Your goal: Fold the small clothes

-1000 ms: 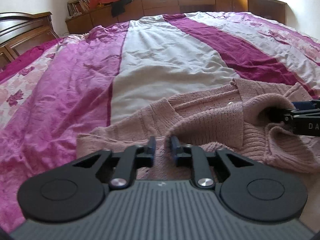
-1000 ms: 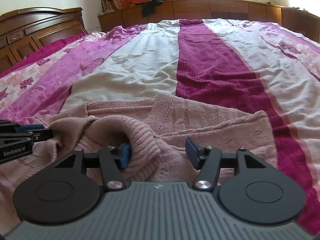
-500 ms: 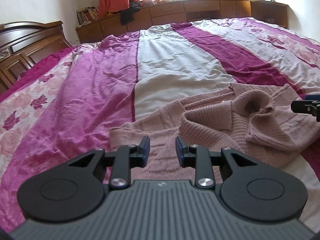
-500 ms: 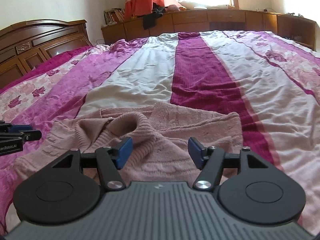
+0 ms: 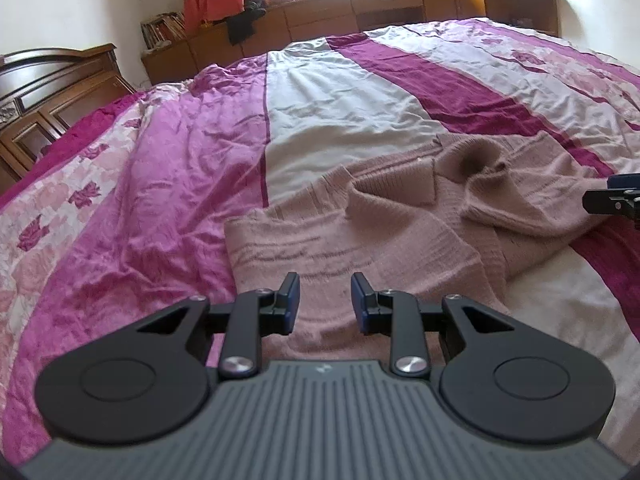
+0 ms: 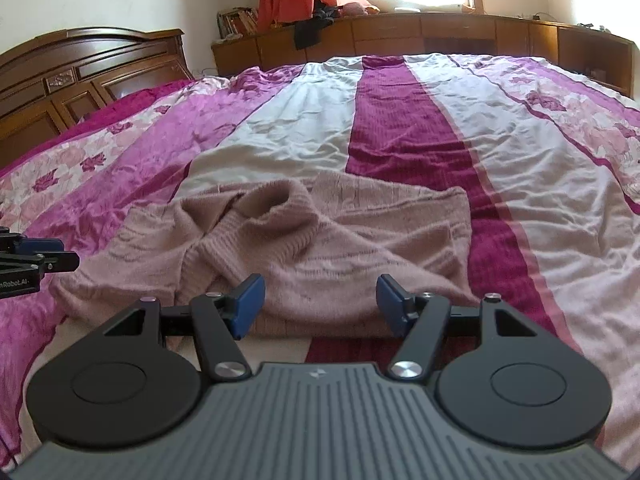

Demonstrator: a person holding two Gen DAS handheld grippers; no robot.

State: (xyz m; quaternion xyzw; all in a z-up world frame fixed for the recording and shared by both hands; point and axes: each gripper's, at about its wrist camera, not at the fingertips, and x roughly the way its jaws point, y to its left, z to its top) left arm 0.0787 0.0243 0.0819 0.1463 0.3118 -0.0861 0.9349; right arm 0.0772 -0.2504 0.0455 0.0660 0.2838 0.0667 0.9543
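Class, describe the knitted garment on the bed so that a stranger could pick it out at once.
Start at the wide bed with the striped magenta, pink and white bedspread. Near its front edge, across the white and dark magenta stripes, lies a dusty-pink knitted sweater, partly folded. It is the only garment on the bed, matte and ribbed against the shiny cover, with a thick roll collar.

Dusty-pink knit sweater (image 5: 384, 236) (image 6: 320, 240), partly folded, sleeves crossed over body, turtleneck collar rumpled, flat on striped bedspread.

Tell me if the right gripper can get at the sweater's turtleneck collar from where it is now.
Probably yes. The right gripper is open and holds nothing, and it hangs just in front of the pink sweater. The turtleneck collar lies straight ahead, on top of the folded sleeves, with nothing over it. The left gripper sits off to the side.
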